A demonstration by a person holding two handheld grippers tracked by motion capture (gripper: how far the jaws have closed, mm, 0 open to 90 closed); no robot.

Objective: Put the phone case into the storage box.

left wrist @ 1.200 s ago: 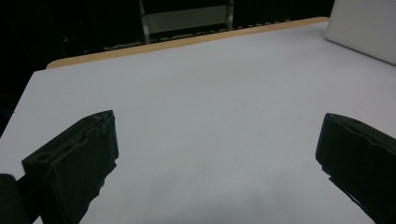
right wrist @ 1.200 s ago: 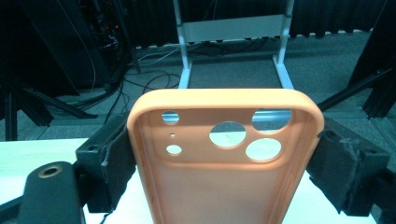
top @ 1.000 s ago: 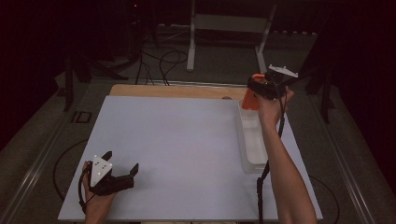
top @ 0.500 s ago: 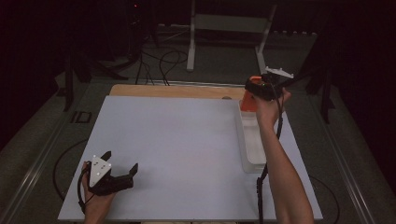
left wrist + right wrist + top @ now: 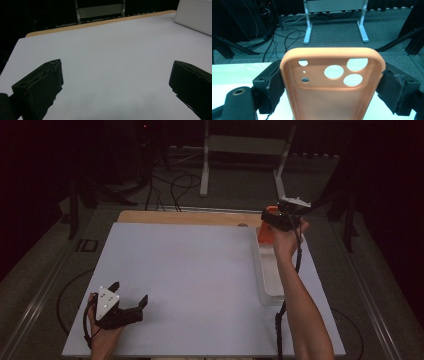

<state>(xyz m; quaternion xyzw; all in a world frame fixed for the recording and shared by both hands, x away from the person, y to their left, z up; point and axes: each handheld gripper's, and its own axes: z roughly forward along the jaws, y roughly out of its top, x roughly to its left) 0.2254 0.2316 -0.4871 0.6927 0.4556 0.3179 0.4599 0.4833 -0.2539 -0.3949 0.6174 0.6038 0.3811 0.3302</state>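
Observation:
An orange phone case (image 5: 332, 85) with round camera cut-outs stands upright between my right gripper's (image 5: 332, 87) jaws, which are shut on its two long sides. In the high view the right gripper (image 5: 280, 217) holds the case (image 5: 265, 234) above the far end of a white tray (image 5: 266, 270) at the table's right side. My left gripper (image 5: 131, 295) rests low near the front left of the white table (image 5: 190, 270), jaws wide open with nothing between them. The left gripper view shows its two fingers (image 5: 42, 87) spread over bare tabletop.
A white stand (image 5: 245, 150) and cables lie on the dark floor beyond the table. A wooden strip (image 5: 185, 217) runs along the table's far edge. The white tray's corner (image 5: 195, 15) appears at the top right of the left gripper view.
The right gripper with the orange case has shifted slightly; the left gripper has stayed in place.

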